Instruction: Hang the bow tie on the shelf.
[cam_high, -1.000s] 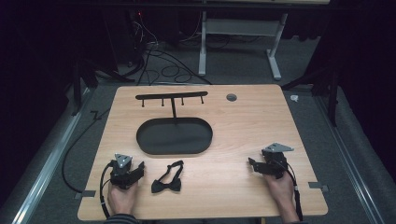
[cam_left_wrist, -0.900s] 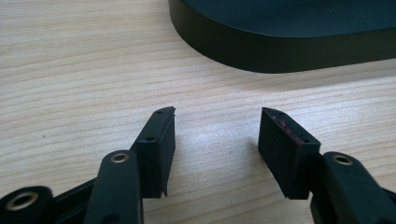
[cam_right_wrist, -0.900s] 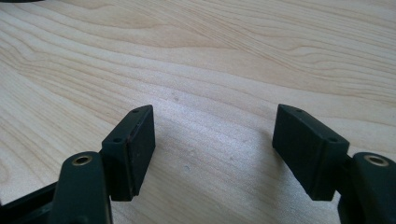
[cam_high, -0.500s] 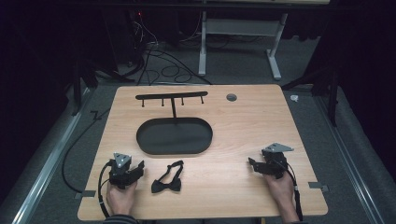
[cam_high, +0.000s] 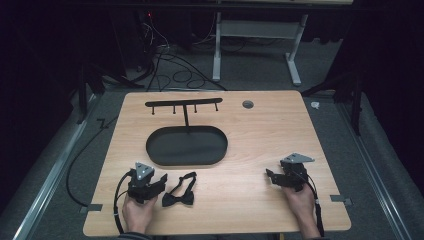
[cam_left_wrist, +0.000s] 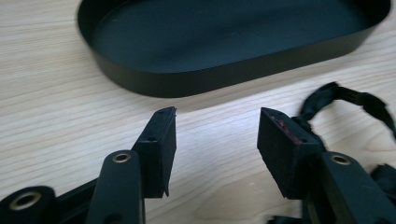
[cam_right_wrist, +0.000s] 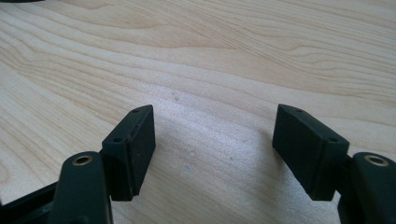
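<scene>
Your left gripper hangs low over the pale wood-grain table, its two black jaws standing wide apart with only bare wood between them; they have just been closing slightly. Beyond their tips lies the shallow black oval tray. The black fabric bow tie sits just beside and partly behind your right-hand jaw, its strap looping up toward the tray.

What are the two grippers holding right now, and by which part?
Nothing. The left gripper is open beside the bow tie; the right gripper is open over bare table.
</scene>
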